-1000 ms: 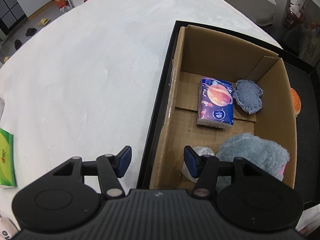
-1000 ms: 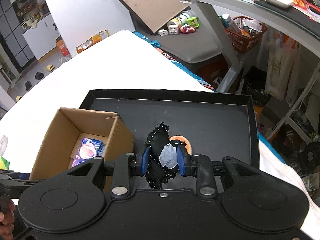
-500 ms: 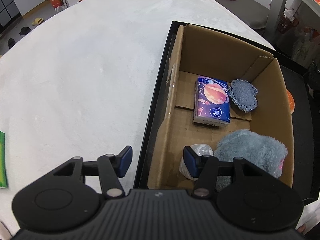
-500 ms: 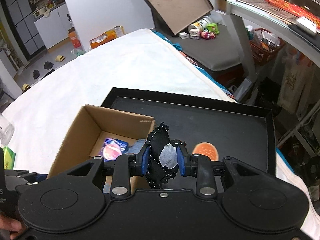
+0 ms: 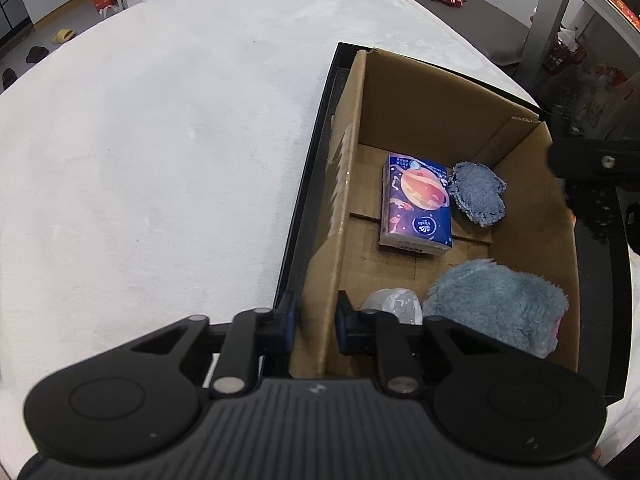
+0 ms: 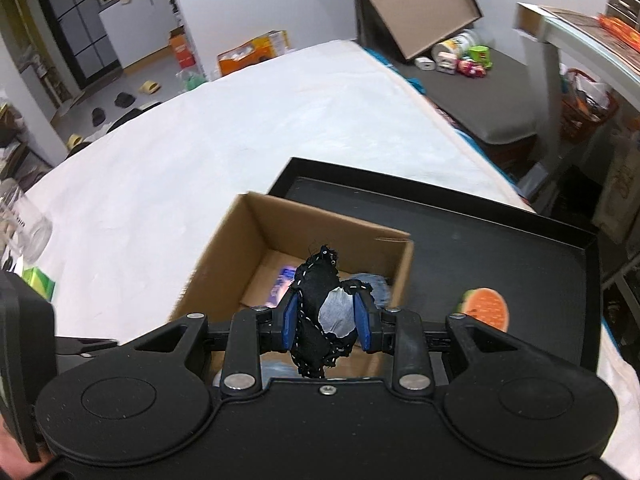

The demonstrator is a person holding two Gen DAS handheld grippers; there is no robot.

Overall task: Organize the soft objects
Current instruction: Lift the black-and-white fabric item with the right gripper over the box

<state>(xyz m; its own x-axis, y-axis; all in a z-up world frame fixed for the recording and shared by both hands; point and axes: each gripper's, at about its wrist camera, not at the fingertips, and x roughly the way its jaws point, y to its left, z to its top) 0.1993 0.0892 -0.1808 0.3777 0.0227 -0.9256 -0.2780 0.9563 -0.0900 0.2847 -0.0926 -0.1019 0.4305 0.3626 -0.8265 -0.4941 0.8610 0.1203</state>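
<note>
Black cloth piece: a small black patch with pale stitching [image 6: 316, 312], pinched in the right tongs [image 6: 326, 314] and hanging above the open cardboard box [image 6: 256, 220]; a pale grey face of it shows between the pads.
Right tongs: pressed together on the patch, pointing steeply down over the box's near half; from the left wrist view they appear only as a dark blurred shape at the box's far right wall, so the exact height over the rim is hard to judge.
Cardboard box: stands in the left end of a black tray [image 6: 560, 264]; holds a tissue pack with a planet print [image 5: 416, 208], a blue denim patch [image 5: 478, 192] just beside it, a fluffy grey-blue plush [image 5: 496, 304] and a crumpled white wad [image 5: 394, 304].
Left tongs: [image 5: 314, 326] have just been closing on the box's near-left wall [image 5: 336, 240], which stands between the pads; the pads look to be touching or nearly touching the cardboard.
Step in hand: carrying the black patch to the box while the other hand steadies it.
Next move: likely lower the patch over free cardboard floor, then spread the right tongs.
Outward: a burger-shaped piece [image 6: 484, 308] lies on the tray, probably next; tray rests on a white bed [image 5: 160, 140].
</note>
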